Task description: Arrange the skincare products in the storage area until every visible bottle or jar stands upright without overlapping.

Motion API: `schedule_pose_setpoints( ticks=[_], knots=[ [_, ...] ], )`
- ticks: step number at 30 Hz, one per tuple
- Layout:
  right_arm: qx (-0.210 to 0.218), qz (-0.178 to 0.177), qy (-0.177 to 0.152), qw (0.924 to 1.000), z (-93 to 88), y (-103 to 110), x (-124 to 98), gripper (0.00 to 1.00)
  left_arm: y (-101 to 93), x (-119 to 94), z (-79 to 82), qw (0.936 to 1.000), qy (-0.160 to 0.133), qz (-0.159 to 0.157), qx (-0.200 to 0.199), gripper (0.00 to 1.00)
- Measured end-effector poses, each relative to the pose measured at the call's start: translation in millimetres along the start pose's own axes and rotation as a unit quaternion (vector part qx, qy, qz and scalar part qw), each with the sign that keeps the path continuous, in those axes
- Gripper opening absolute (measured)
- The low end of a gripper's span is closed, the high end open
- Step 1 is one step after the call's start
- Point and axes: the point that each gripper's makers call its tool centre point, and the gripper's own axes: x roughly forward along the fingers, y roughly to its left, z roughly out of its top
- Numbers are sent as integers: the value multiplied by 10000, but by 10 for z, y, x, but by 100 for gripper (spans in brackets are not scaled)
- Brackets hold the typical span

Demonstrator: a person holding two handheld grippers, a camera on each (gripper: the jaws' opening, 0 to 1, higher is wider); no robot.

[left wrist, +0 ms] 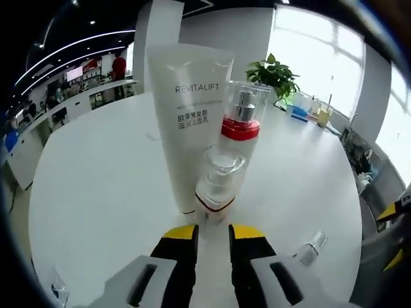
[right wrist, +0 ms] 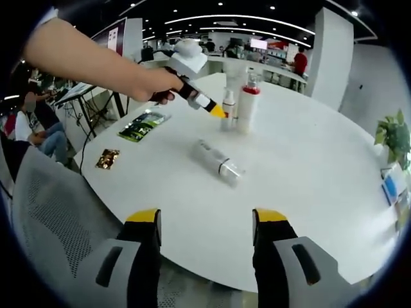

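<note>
Jaws nearly closed just below the small bottle (left wrist: 219,186), seemingly not touching.

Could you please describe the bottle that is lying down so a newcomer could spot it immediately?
Start at the round white table. A white tube and a red-collared bottle stand together near the far side; nearer the table's middle lies the clear bottle. Unlike them, it is transparent and on its side, alone.
</note>
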Motion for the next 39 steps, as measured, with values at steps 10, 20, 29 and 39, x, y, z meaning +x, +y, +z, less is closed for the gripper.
schedule_pose_setpoints(
  ticks=[10,20,29,39],
  knots=[
    [134,199,-36,9997,31,57,-10,51,-581,-856,-183,9886,-969,-298,-1112,24],
    [-46,855,-382,9956,259,269,-163,42,-1295,-1613,-504,9874,-1132,-56,-1105,24],
    [409,1394,-873,9855,564,327,-323,20,-1667,-1747,-801,9877,-1136,-198,-1058,30],
    [730,1998,-945,9725,589,436,-342,16,-1898,-1828,-784,9765,-1574,-484,-1388,28]
  ],
)
